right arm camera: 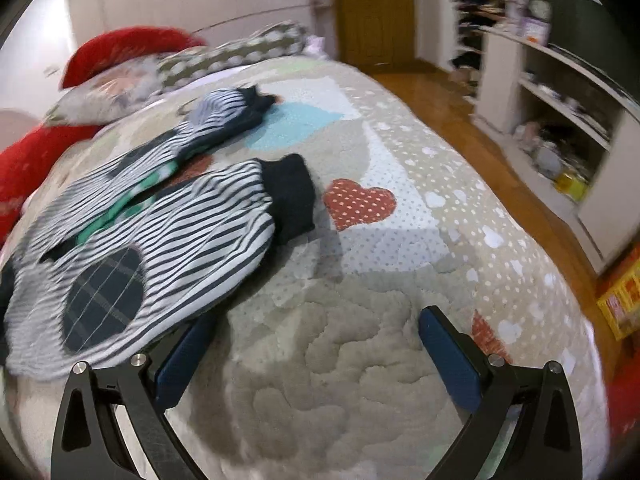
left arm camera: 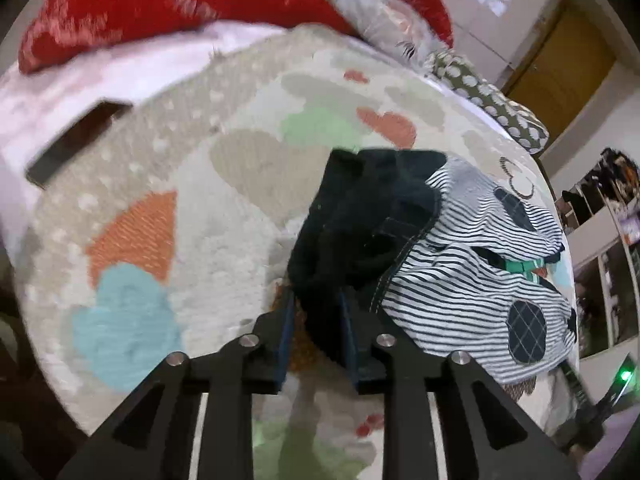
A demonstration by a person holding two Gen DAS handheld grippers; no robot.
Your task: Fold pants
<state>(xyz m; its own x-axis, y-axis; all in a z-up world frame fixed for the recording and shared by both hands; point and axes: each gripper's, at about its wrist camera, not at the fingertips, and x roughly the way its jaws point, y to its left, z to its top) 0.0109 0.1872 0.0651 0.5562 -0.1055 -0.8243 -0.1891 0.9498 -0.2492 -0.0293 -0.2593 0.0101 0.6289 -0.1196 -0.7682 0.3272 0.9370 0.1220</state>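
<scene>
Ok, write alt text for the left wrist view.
The left tongs pinch the dark waistband of striped pants, which trail off to the right over a patchwork quilt. Red pillows lie behind.

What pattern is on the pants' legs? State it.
Navy and white stripes on the pants, with dark cuffs; clearest in the right wrist view.

Black claw (right arm camera: 312,344) frames, blue pads (right arm camera: 450,360) (silver screws at the pivots)

I saw the striped pants (right arm camera: 160,232) with dark cuffs and checked knee patches lying rumpled on the quilt, waistband bunched upward.
</scene>
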